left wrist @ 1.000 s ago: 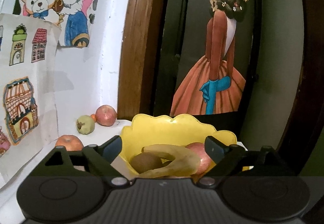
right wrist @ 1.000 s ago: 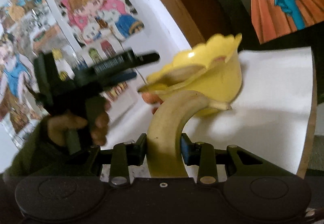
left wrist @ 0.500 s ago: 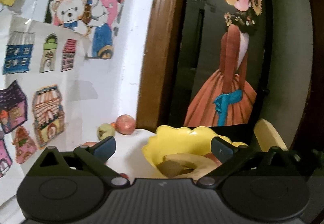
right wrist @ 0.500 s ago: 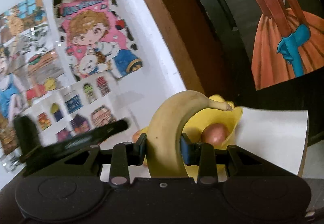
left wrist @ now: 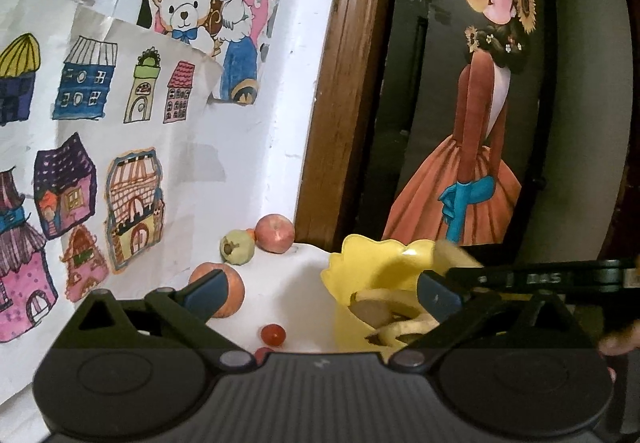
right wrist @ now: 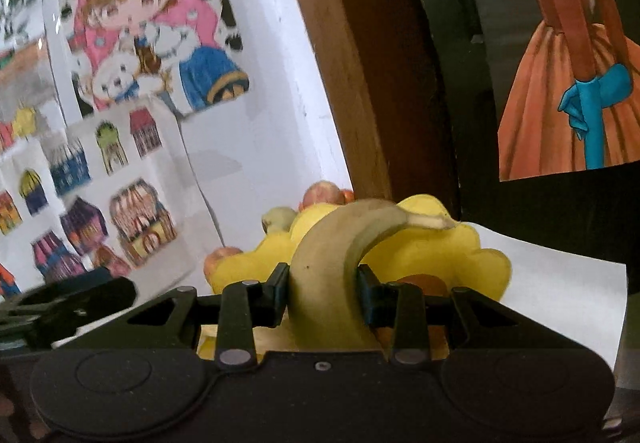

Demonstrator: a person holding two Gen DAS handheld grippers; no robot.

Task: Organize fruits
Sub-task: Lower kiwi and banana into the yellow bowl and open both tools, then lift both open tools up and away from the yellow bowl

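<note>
My right gripper [right wrist: 323, 293] is shut on a yellow banana [right wrist: 340, 255], held just above and in front of the yellow scalloped bowl [right wrist: 476, 255]. The bowl [left wrist: 360, 271] holds a banana [left wrist: 396, 323], a brown kiwi [left wrist: 370, 313] and a reddish fruit [right wrist: 424, 281]. My left gripper [left wrist: 320, 293] is open and holds nothing, back from the bowl's left side. In the left wrist view the right gripper [left wrist: 540, 277] reaches in over the bowl from the right. Loose on the white table: an orange [left wrist: 234, 285], a green fruit [left wrist: 237, 247], a red apple [left wrist: 274, 233] and a cherry tomato [left wrist: 273, 333].
A wall with paper drawings [left wrist: 120, 91] stands at the left, close behind the loose fruit. A brown wooden frame [left wrist: 340, 91] and a dark panel with a poster [left wrist: 472, 123] rise behind the bowl. White tabletop [right wrist: 560, 295] shows to the bowl's right. A fingertip [left wrist: 620, 343] shows at the right edge.
The left gripper has backed away and to the left, so more table and a cherry tomato show. The right gripper has carried the banana down to the bowl.
</note>
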